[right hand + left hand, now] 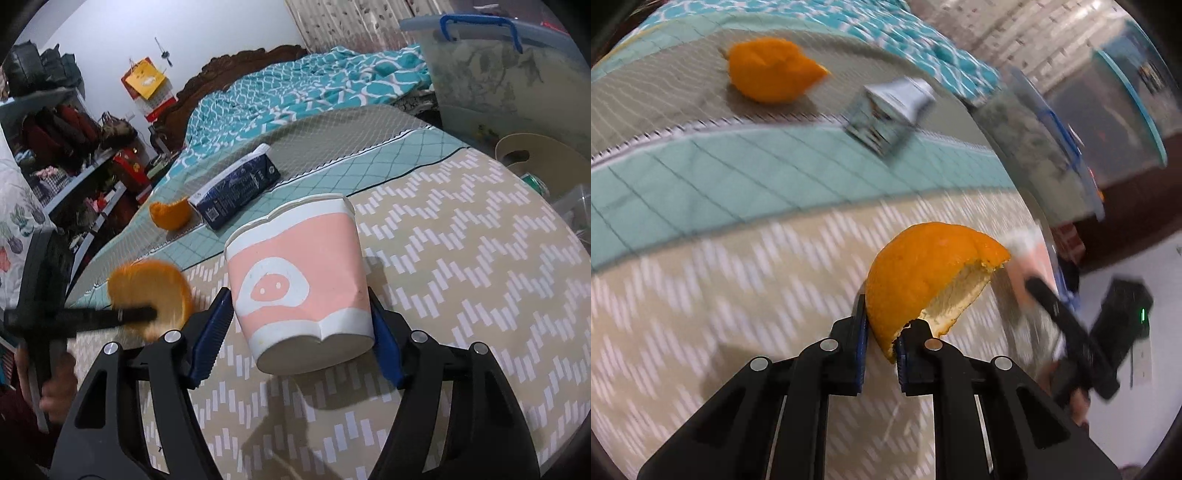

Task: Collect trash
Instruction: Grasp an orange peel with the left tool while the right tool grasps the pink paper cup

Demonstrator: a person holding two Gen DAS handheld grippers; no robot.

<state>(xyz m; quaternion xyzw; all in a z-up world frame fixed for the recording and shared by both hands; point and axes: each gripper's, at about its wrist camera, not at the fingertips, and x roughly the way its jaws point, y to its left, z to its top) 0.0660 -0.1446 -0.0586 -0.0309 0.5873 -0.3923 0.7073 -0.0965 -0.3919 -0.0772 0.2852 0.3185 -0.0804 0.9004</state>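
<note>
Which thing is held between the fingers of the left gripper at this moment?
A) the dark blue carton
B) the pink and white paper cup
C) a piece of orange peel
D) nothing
C: the left gripper is shut on the curved orange peel piece.

Quilted bed [461, 229] — carton [236, 192], orange peel [170, 216]

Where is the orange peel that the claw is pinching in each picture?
Left wrist view: the orange peel is low and right of the middle, pinched in the left claw.
Right wrist view: the same peel is at the left edge, blurred, beside the pink cup.
Shared landmark: the dark blue carton lies farther back on the bed in both.
</note>
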